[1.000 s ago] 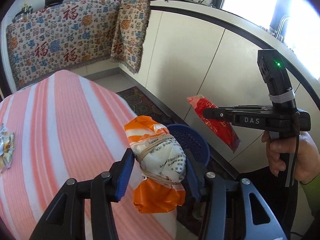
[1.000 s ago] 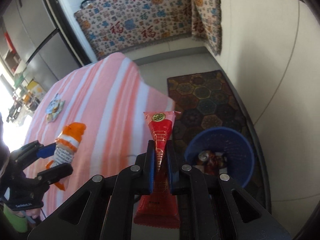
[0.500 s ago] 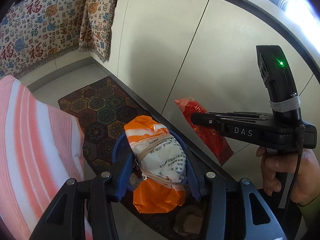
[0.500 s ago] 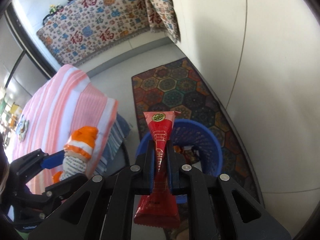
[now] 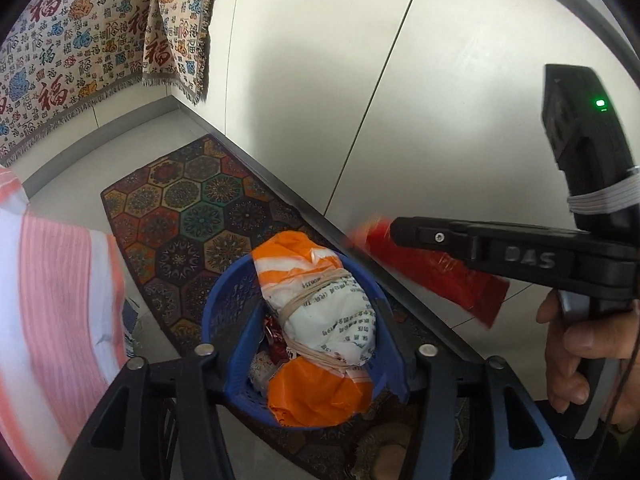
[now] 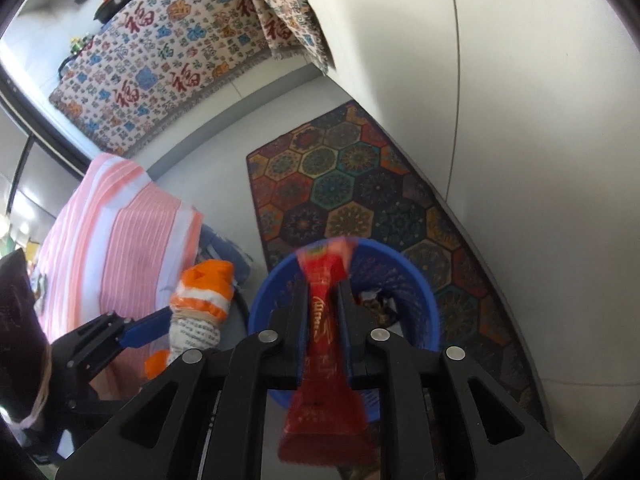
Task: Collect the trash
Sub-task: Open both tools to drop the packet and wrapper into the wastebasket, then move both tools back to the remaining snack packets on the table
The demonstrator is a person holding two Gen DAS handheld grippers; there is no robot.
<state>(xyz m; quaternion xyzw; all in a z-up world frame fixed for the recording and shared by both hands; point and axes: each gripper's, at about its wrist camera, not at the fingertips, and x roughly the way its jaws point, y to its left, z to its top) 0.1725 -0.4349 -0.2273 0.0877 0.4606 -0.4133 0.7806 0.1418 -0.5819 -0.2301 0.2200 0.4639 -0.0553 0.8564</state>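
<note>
- Your left gripper [image 5: 316, 344] points steeply down over the blue basket [image 5: 228, 308], and its jaws are opening.
- The orange-and-white bundle [image 5: 320, 312], tied round with rubber bands, sits between the blue pads. A gap shows on the left side; on the right the pad looks just beside the bag, though I cannot tell whether it touches.
- The bundle hangs over the basket's mouth, its orange lower end low inside the rim, above other scraps lying in the bottom.
- Your right gripper [image 6: 324, 320] is also aimed down over the same basket [image 6: 424, 300], and its jaws are opening too.
- The red wrapper [image 6: 324, 364] stands lengthwise between the right gripper's pads, with slivers of space on both sides. It is blurred, its top end over the basket's far rim and its wide bottom end near the lower edge of the right wrist view.
- From the left wrist view you can see the right gripper [image 5: 400, 230] side-on, the red wrapper [image 5: 448, 276] slanting below it, and your right hand [image 5: 580, 340] wrapped around the handle.
- From the right wrist view the left gripper [image 6: 160, 320] shows at the lower left with the bundle [image 6: 200, 308] in it, just beside the basket's left rim.
- The basket stands on a patterned hexagon rug [image 6: 352, 184] along the white cabinet fronts [image 5: 440, 80].
- A table in a pink-and-white striped cloth [image 6: 120, 220] stands to the left of the basket, near it.
- A printed cloth with red characters [image 5: 80, 48] drapes the far counter.
</note>
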